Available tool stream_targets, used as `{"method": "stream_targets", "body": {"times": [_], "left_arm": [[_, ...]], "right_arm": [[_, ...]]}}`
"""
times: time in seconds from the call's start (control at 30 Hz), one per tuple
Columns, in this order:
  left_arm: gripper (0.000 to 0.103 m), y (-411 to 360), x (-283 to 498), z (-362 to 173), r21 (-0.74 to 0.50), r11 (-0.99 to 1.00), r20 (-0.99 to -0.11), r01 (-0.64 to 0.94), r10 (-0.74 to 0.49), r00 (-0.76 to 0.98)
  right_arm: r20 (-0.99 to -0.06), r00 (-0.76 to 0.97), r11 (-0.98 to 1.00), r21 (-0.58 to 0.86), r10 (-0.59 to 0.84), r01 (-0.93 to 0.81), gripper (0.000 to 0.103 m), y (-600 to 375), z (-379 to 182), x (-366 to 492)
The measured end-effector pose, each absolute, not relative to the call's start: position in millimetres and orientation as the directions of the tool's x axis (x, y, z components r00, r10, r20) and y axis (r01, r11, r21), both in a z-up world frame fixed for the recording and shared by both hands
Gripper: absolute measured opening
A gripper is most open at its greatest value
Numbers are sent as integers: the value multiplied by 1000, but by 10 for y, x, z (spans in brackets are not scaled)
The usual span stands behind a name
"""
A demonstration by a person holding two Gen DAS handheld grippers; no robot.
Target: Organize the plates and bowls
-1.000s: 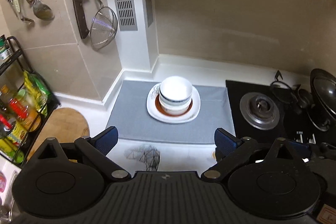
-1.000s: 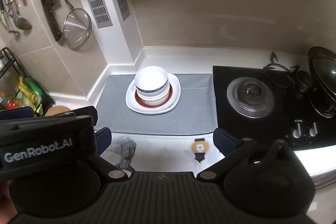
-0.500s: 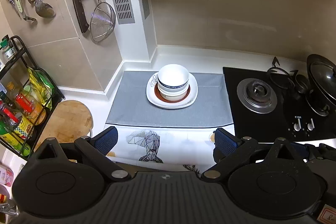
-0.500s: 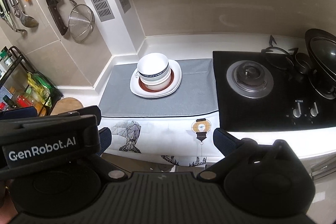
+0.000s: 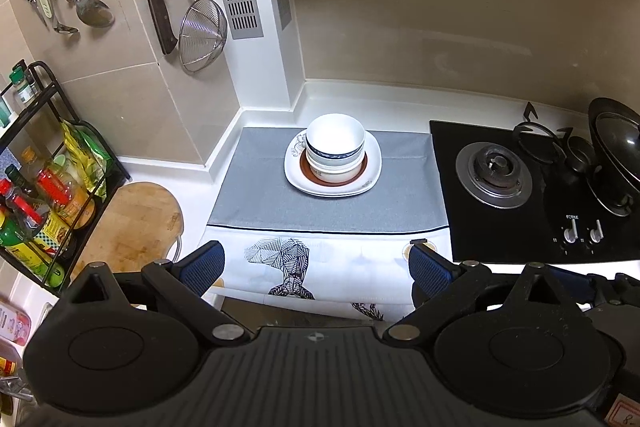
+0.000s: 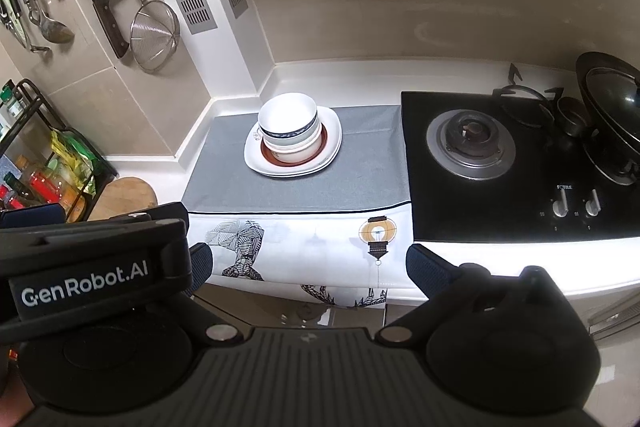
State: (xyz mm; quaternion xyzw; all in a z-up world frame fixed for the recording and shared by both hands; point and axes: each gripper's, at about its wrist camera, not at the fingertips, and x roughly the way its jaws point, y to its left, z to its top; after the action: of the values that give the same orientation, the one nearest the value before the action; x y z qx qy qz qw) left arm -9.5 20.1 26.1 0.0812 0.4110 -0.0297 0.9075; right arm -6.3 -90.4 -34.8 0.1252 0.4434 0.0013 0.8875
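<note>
Stack: we see the bowls (image 5: 335, 146) nested one inside another on a brown-rimmed plate (image 5: 337, 175), which itself sits on a white plate (image 5: 370, 163) — all one pile, upright, no visible lean.
Location of stack: on the grey mat (image 5: 256, 195), towards its rear middle, near the wall corner and well apart from the gas hob (image 5: 494, 174).
Left gripper (image 5: 316, 265): we read its tongs as spread wide, nothing between them; it hangs out past the front edge of the counter, well apart from the stack.
Right gripper (image 6: 306, 265): tongs likewise wide and empty, also held off the counter front, with the left unit's body crossing the lower-left corner of the right wrist view.
Loose crockery: none that we can find on the mat, on the white counter (image 6: 360, 75) or beside the hob.
Done, as we judge it: plates at the bottom, bowls on top — the sorting looks finished.
Left to do: nothing evident, unless the pile is meant to go elsewhere; the task line does not say.
Other items: pan (image 5: 616, 151) on the far burner, cutting board (image 5: 132, 223) by the rack — neither seems part of the job.
</note>
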Motion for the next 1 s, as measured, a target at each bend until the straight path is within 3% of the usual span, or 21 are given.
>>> {"method": "stream_targets", "body": {"times": [1.0], "left_arm": [[99,53,-143,238,139,979,-748,152,4,663]], "right_arm": [[-780,615,961,244,116,129,103,-1094,-382,-140]]}}
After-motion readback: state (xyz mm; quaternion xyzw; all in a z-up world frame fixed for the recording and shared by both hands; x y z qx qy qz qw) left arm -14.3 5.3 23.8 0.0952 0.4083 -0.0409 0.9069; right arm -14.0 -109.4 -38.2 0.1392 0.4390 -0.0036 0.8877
